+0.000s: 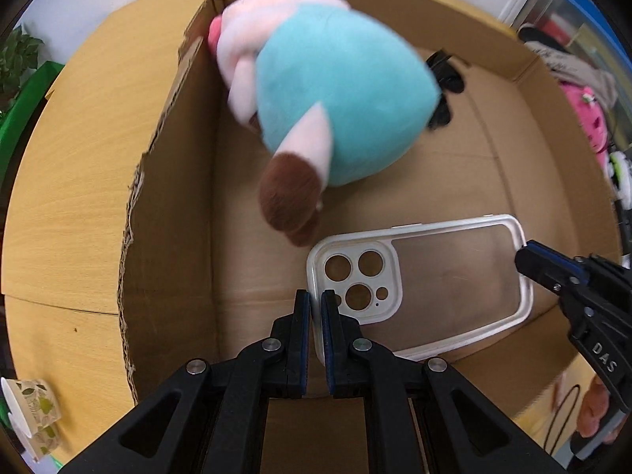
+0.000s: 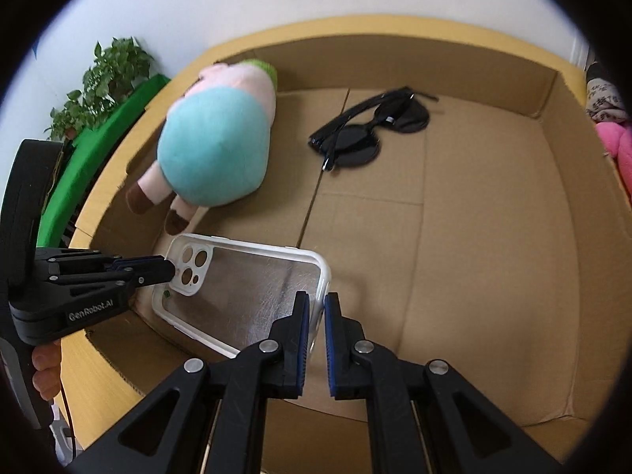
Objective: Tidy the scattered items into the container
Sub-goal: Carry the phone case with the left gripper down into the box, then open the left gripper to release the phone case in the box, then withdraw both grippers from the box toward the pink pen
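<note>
so the cardboard box (image 2: 493, 237) sits on a light wood-grain counter (image 1: 71, 181) with a plain white wall behind it. the box's left wall has a ragged torn edge, and its floor is bare brown flaps.

inside the box: a plush toy (image 2: 215, 150) in a teal dress lies against the left wall, and black sunglasses (image 2: 367, 130) sit toward the back wall, well apart from the plush.

the clear phone case (image 1: 434, 280) with a white rim is held over the front-left part of the box. the left gripper (image 1: 316, 304) is clamped on its camera-cutout end, the right gripper (image 2: 316, 308) is pinched on the rim at the opposite end. whether the case touches the box floor, can't tell.

outside the box: a roll of leaf-print tape (image 1: 33, 410) on the counter left of it, a leafy plant (image 2: 106, 79) and something bright green (image 2: 118, 118) beyond the box's left side, and a pink fuzzy thing (image 2: 616, 146) off to the box's right.
</note>
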### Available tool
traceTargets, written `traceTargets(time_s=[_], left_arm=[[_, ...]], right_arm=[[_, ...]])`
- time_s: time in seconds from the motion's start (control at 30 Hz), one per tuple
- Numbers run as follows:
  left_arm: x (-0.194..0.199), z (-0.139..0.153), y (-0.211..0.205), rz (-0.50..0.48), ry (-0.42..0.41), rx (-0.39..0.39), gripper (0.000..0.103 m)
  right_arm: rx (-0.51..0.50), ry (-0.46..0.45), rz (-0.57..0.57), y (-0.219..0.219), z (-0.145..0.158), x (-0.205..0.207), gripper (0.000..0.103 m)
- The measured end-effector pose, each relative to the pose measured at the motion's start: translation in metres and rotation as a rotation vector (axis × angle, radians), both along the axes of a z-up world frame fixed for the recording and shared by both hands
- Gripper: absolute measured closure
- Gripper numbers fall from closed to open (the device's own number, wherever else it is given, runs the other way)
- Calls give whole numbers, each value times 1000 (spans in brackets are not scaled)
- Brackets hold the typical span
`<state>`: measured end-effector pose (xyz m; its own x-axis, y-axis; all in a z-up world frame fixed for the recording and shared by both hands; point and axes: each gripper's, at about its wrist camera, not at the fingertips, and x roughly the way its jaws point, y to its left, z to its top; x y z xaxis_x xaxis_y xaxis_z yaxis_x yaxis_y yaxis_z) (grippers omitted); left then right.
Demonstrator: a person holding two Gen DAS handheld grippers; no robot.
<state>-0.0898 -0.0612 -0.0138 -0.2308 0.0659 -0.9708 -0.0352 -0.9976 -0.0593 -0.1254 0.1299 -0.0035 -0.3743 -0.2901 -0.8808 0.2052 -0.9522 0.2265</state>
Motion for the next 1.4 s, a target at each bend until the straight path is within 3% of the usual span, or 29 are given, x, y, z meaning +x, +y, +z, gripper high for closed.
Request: traceTargets(time_s=[0.37,0.5,0.57,0.6,0.67,0.73,0.8,0.9,1.0,1.07,1.2,1.4], left_arm=[[0,-4,-7,28,-4,-37,97],[6,-3,-12,55,15,-29,93],[12,-1,-14,57,30,-11,85],[15,2,-14,53,43,1,82],[25,12,-14,48,85,12,76],[36,23,-12,42,134,10,63],[56,42,-9,37,237,-14,32],[93,73,3,-7,422,-29,17],[129,92,15,-41,596,11,5],[133,100,25,-44,663,56,4],[137,90,51,-30,725,69,3],[155,81,62,-25,712,73,3]], right_arm=[[30,-68,11,-13,-22,-5,96],[-21,-58,28,-10,-22,-4,91],[-28,-28,36,-7,-17,1,77],[-23,-8,34,-5,-14,3,64],[-20,41,29,-1,-3,10,54],[-18,93,27,6,11,22,44],[-35,145,18,17,26,40,38],[-34,226,-14,32,42,68,31],[46,326,-68,43,46,99,28],[85,360,-78,43,43,117,28],[123,361,-102,51,32,138,27],[185,378,-113,64,30,152,27]])
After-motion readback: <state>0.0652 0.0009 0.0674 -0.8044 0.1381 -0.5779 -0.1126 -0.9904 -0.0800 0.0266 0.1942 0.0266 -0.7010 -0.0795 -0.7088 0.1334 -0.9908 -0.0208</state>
